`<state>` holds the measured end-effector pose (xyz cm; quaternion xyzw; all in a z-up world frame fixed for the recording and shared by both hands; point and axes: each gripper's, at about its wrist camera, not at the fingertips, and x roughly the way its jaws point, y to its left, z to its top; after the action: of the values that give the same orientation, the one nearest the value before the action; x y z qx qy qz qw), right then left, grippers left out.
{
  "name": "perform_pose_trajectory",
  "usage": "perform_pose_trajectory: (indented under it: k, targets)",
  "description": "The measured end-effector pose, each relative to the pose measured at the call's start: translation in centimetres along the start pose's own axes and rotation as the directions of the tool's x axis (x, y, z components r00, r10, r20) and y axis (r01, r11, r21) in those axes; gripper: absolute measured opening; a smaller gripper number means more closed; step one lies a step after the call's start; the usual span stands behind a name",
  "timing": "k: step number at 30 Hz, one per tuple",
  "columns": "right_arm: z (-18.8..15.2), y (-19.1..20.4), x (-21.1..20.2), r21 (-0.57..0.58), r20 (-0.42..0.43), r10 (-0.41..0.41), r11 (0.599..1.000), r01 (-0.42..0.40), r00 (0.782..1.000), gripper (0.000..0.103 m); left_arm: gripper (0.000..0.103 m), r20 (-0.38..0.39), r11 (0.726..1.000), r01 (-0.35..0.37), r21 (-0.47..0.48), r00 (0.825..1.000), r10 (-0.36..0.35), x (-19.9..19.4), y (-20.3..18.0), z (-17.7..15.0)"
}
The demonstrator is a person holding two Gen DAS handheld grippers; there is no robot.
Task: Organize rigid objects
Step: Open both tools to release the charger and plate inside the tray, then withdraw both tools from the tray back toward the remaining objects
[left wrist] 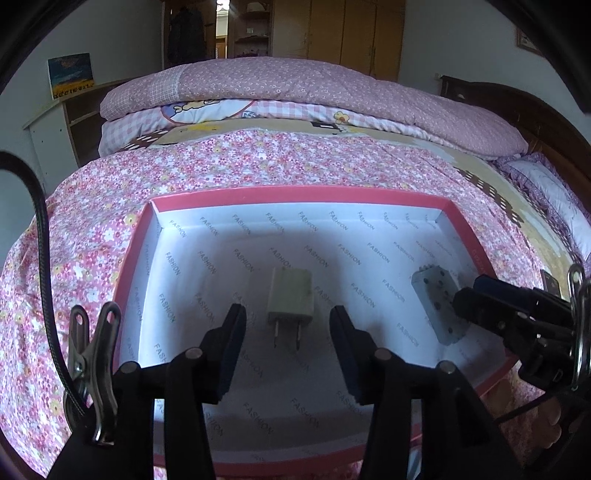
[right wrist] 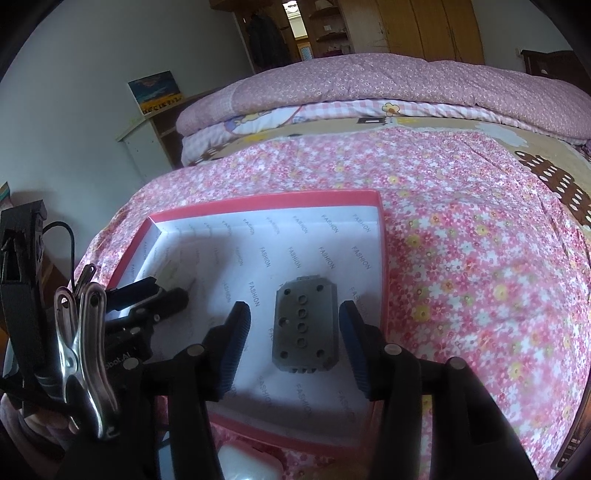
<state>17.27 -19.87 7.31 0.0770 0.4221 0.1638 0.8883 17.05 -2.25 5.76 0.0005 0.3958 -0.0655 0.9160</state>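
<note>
Charger [left wrist: 290, 295] lies between the spread fingers of the left tool [left wrist: 288, 325], block [right wrist: 304, 325] between those of the right tool [right wrist: 295, 332]; both are released into the box [left wrist: 295, 192], nothing is gripped.

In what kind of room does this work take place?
Most likely a home bedroom. A bed with a pink flowered sheet fills both views, a folded quilt lies at its far side, and wooden wardrobe doors stand behind. The pink box being filled sits on the bed.
</note>
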Motion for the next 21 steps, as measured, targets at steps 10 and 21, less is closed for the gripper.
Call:
perform_pose_trajectory:
  k: [10, 21]
  targets:
    - [-0.1, 0.4, -1.1, -0.001, 0.015, -0.002, 1.0, 0.002, 1.0, 0.055, 0.05, -0.002, 1.0, -0.003, -0.025, 1.0, 0.003, -1.3, 0.1, -0.4]
    - [-0.8, 0.7, -2.8, -0.016, 0.034, -0.004, 1.0, 0.005, 0.999, 0.061, 0.05, -0.012, 0.999, -0.016, -0.046, 1.0, 0.015, -2.9, 0.2, -1.4]
